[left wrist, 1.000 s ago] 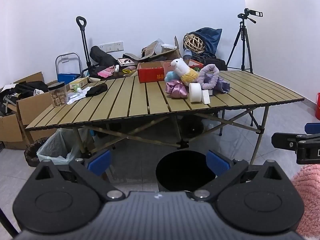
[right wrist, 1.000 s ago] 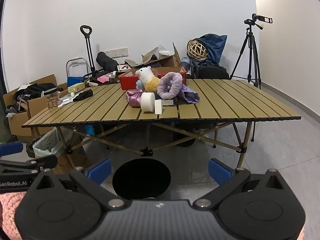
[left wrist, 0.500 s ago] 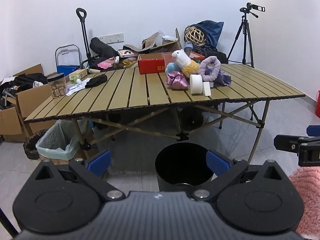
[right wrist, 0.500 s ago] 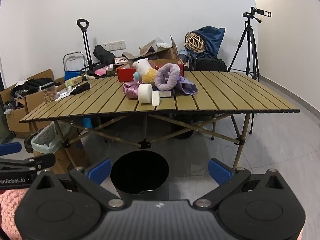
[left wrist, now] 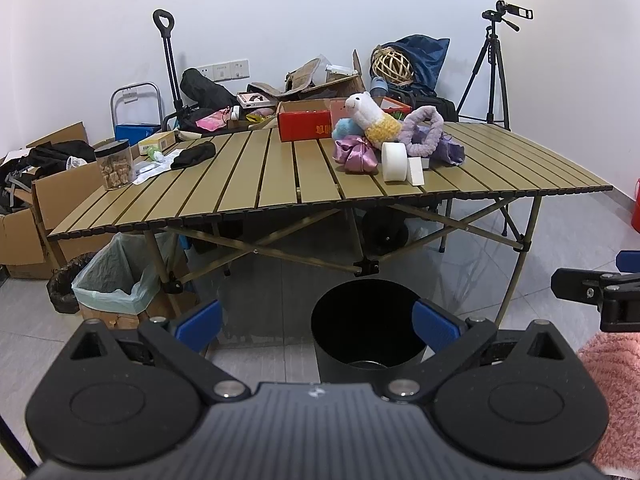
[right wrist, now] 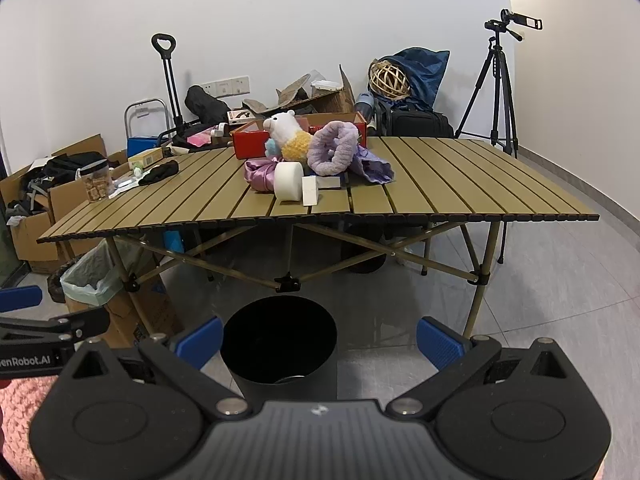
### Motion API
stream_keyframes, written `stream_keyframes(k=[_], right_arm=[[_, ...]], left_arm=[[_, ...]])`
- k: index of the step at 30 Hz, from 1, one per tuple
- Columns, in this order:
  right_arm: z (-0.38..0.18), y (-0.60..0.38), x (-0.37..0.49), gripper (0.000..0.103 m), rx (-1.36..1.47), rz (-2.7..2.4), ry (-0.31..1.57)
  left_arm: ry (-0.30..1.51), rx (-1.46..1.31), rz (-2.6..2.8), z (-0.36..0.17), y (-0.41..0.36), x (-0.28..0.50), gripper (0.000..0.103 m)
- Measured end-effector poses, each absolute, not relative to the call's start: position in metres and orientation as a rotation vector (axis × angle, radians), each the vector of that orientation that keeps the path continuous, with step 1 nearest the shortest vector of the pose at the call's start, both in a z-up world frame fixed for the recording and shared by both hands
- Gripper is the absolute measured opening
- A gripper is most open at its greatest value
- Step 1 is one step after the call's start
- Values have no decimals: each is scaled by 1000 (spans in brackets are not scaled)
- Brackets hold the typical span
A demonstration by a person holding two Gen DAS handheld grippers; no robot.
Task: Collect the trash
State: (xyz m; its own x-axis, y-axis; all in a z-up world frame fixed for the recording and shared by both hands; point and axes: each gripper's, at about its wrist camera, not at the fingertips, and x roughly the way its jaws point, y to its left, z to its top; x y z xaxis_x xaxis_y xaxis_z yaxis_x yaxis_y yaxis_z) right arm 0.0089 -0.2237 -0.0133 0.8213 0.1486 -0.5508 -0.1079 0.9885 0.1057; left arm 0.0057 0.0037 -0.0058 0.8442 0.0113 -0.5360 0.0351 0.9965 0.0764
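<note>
Both the left gripper [left wrist: 316, 326] and right gripper [right wrist: 318, 340] hang wide and empty above the black cylindrical bin [right wrist: 279, 344] on the floor before the slatted folding table's [right wrist: 460, 184] near edge, so next comes reaching for the white roll [right wrist: 289, 181] there.

We've got the bin [left wrist: 366, 326] on the floor in front of the table [left wrist: 280, 184], the toy pile [left wrist: 384, 136] on top toward the right, and a jar [left wrist: 115, 164] at the table's left edge.
</note>
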Motion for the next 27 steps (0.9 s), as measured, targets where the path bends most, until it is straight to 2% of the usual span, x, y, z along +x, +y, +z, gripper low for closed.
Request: stream_keyframes(k=[27], right_arm=[[-13,-222,9,103,70,135,595]], left_arm=[[568,85,-13,-12,3,4,103]])
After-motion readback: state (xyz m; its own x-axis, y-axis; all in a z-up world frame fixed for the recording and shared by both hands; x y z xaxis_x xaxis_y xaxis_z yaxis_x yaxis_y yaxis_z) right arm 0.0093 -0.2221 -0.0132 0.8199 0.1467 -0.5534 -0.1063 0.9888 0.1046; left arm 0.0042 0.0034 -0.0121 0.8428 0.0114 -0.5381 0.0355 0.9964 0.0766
